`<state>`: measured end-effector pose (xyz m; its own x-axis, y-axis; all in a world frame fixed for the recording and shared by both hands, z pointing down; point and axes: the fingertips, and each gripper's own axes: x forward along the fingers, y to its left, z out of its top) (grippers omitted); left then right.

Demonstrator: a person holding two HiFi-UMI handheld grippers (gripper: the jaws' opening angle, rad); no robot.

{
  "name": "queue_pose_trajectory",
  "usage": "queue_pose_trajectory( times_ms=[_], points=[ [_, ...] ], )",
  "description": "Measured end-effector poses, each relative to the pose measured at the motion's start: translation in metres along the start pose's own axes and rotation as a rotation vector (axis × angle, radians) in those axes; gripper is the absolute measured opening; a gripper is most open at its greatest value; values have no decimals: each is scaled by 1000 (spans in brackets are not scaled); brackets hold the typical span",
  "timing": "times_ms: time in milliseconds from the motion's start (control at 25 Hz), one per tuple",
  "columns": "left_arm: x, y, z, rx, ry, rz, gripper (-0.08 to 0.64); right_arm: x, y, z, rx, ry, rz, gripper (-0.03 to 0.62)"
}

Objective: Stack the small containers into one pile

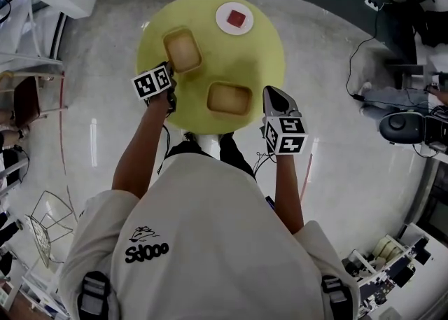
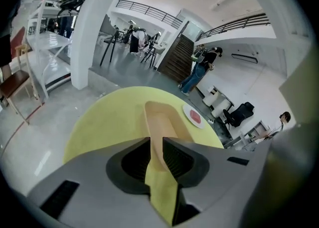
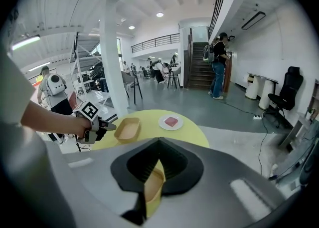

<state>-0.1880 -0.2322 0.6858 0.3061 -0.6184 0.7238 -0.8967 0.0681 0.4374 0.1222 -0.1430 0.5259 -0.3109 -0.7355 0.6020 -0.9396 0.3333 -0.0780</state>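
Note:
Two shallow tan containers sit on a round yellow table (image 1: 260,59). The far-left container (image 1: 183,50) has its near wall between the nearly closed jaws of my left gripper (image 1: 170,73). In the left gripper view that container (image 2: 163,117) runs away from the left gripper (image 2: 156,144). The near container (image 1: 229,98) lies toward the table's front edge. My right gripper (image 1: 273,93) hovers just to its right, shut and holding nothing. In the right gripper view the near container (image 3: 153,187) shows below the right gripper (image 3: 157,144).
A white plate (image 1: 235,19) holding a red block stands at the table's far side. A chair (image 1: 28,98) and a wire basket (image 1: 49,224) are on the floor at left. Cables and equipment (image 1: 402,126) lie at right. People stand far off in the hall.

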Motion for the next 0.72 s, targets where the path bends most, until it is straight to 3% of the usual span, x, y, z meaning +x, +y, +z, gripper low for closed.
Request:
queue_pose_trajectory(
  times_ms=[720],
  points=[
    [19, 1, -2, 66, 49, -22, 25, 5, 5, 12, 17, -21, -23, 11]
  ],
)
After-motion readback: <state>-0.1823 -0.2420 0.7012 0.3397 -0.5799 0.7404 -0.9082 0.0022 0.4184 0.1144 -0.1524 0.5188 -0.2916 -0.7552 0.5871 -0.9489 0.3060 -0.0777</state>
